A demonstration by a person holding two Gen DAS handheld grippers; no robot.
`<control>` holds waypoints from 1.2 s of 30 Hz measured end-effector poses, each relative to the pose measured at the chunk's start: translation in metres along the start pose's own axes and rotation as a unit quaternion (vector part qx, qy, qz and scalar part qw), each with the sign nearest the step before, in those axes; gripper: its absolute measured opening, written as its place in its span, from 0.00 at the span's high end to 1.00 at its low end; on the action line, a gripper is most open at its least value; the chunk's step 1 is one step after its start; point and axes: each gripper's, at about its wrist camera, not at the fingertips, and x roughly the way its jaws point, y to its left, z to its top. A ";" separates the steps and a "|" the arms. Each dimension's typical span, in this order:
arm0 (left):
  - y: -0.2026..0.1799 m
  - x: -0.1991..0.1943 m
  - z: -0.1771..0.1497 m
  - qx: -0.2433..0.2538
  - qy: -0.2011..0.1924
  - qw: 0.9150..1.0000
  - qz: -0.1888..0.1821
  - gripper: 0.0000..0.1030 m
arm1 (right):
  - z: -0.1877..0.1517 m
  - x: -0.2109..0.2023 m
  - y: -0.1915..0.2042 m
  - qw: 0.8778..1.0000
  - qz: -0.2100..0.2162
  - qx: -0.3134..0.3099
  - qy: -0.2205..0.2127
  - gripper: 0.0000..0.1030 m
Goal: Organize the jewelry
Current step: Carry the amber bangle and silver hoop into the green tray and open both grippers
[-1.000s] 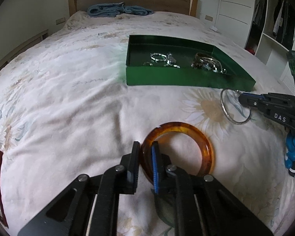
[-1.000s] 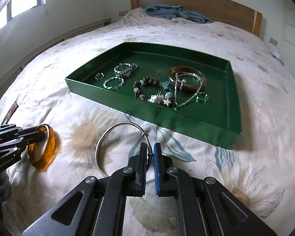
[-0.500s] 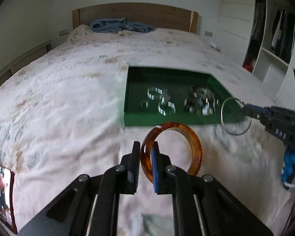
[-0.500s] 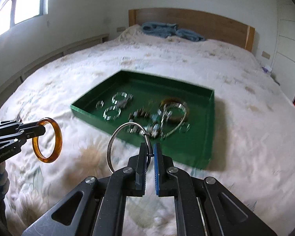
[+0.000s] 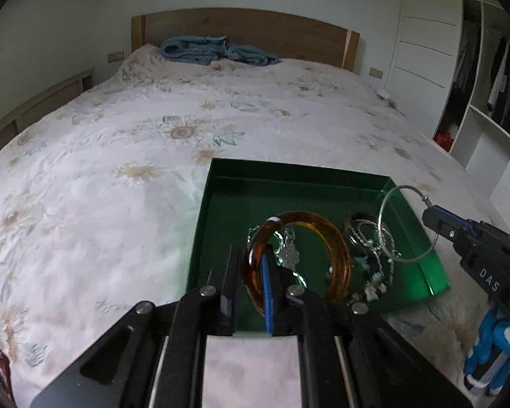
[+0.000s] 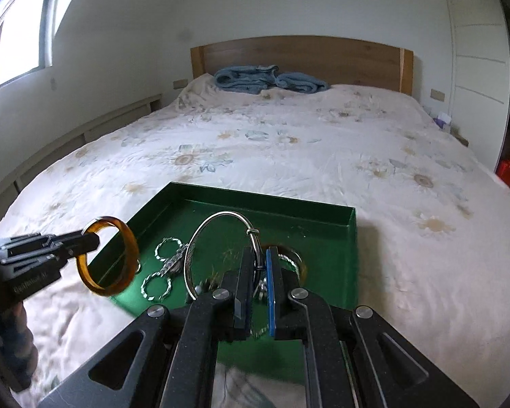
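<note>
Left gripper is seen at lower centre of its view, angled downward, jaws clenched on the amber bangle, which is held upright in the air over the near left part of the green tray. Right gripper is likewise tilted down, pinched tight on the thin silver hoop, raised above the tray's near edge. Piled bracelets and chains are noted on the tray floor; its far half lies bare. Open floral bedspread is seen around the tray on all sides. A folded blue blanket is noted against the wooden headboard, upper centre.
</note>
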 end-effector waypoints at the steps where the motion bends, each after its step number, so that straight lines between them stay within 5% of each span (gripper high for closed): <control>1: -0.001 0.006 0.001 -0.001 0.004 1.000 0.001 0.90 | 0.001 0.008 -0.001 1.000 0.001 0.004 0.004 0.93; 11: -0.003 0.064 -0.005 0.001 0.050 0.998 0.025 0.91 | -0.004 0.066 -0.010 0.997 -0.014 0.037 0.066 0.93; 24: 0.001 0.082 -0.009 0.003 0.071 0.997 0.039 0.89 | -0.012 0.084 -0.019 0.991 -0.021 0.057 0.117 0.93; 27: 0.002 0.079 -0.007 -0.002 0.070 0.997 0.031 0.85 | -0.012 0.082 -0.020 0.991 -0.016 0.060 0.117 0.76; 29: 0.002 0.075 -0.006 -0.001 0.063 0.998 0.030 0.77 | -0.010 0.075 -0.021 0.992 -0.014 0.062 0.110 0.56; 36: -0.003 0.042 0.001 0.002 0.029 0.999 0.025 0.68 | 0.001 0.045 -0.019 0.995 -0.019 0.063 0.081 0.41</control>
